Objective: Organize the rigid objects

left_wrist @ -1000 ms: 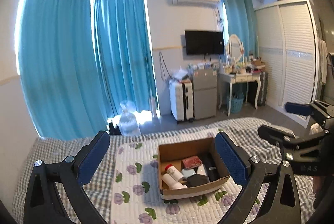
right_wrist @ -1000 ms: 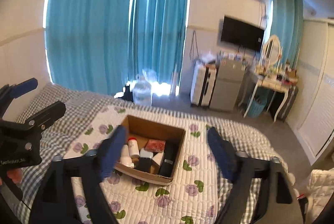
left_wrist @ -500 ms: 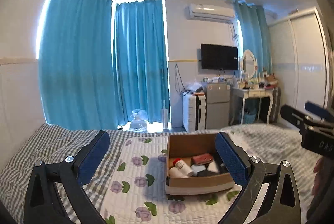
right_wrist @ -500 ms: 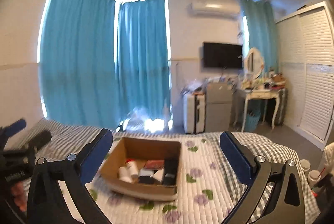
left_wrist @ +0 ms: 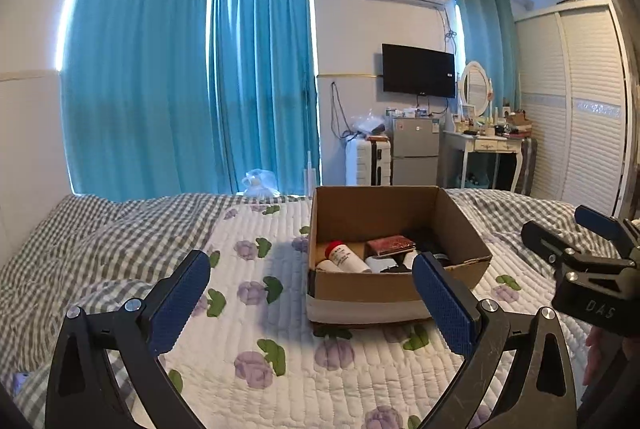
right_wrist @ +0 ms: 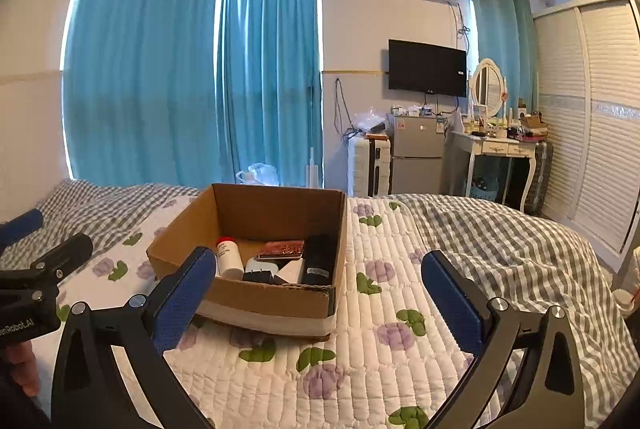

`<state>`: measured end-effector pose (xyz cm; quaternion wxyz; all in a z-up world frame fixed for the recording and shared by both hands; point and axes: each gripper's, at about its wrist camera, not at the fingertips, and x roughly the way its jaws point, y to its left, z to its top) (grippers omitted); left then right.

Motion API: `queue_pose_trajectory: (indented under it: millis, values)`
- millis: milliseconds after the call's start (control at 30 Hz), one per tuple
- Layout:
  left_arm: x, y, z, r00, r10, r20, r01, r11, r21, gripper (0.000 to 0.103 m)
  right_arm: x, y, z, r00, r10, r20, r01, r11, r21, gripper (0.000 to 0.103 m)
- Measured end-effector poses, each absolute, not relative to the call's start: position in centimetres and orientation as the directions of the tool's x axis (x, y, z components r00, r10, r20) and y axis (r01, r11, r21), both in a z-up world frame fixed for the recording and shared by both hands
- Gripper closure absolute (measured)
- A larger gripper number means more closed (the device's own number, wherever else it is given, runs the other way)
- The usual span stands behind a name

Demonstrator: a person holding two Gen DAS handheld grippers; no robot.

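An open cardboard box (left_wrist: 460, 225) stands on the quilted bed; it also shows in the right wrist view (right_wrist: 188, 225). Inside lie a white bottle with a red cap (left_wrist: 344, 258), a reddish wallet (left_wrist: 391, 246), a black cylinder (right_wrist: 319, 259) and other small items. My left gripper (left_wrist: 311, 303) is open and empty, just short of the box's front wall. My right gripper (right_wrist: 318, 299) is open and empty, low over the quilt at the box's near right corner. Each gripper shows at the edge of the other's view.
The bed has a floral quilt (right_wrist: 360, 349) over a grey checked cover (right_wrist: 500, 241). Beyond the bed stand blue curtains (left_wrist: 180, 89), a white suitcase (left_wrist: 370, 163), a small fridge (left_wrist: 414, 151), a dressing table (left_wrist: 486, 145) and a white wardrobe (left_wrist: 580, 109).
Both grippers have dropped lower and closer to the box, and the views have levelled out. Both stay open and empty.
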<state>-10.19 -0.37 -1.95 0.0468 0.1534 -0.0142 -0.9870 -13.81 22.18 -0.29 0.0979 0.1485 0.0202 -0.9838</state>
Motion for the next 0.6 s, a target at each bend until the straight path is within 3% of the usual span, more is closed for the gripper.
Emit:
queue_pose_trajectory:
  millis: [600]
  values:
    - [-10.65, -0.36, -2.93, -0.936, -0.09, -0.34, 0.085, -0.996, 0.029, 0.0, -13.32, 21.99, -0.73, -0.936, -0.179, -0.304, 0.194, -0.981, -0.021, 0.0]
